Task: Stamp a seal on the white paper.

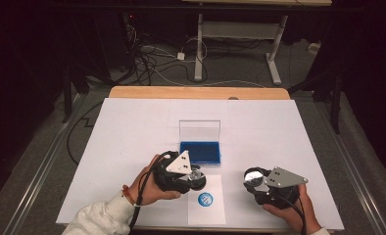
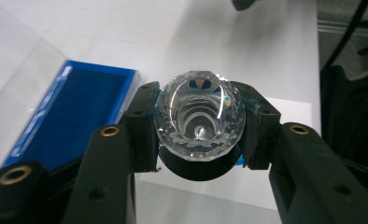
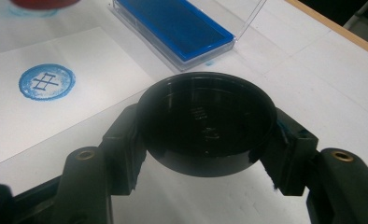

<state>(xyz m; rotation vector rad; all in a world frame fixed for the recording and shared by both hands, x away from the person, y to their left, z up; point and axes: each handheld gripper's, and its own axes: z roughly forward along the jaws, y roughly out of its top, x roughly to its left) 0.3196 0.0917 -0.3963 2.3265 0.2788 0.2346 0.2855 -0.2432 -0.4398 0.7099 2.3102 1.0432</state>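
Observation:
My left gripper [image 1: 196,179] is shut on a clear faceted crystal stamp [image 2: 199,116]; its black pads press on both sides of the stamp. It hovers just above the top edge of a small white paper sheet [image 1: 215,213], which bears a round blue stamp print [image 1: 205,198]. My right gripper [image 1: 254,179] is shut on a round black cap [image 3: 205,126], hollow side up, to the right of the sheet. A blue ink pad [image 1: 200,152] lies behind the left gripper with its clear lid [image 1: 199,129] standing upright.
A large white board [image 1: 132,132] covers the wooden table [image 1: 196,92]. In the right gripper view a red-edged object [image 3: 42,2] shows at the top left. Cables and a desk frame lie on the floor beyond the table.

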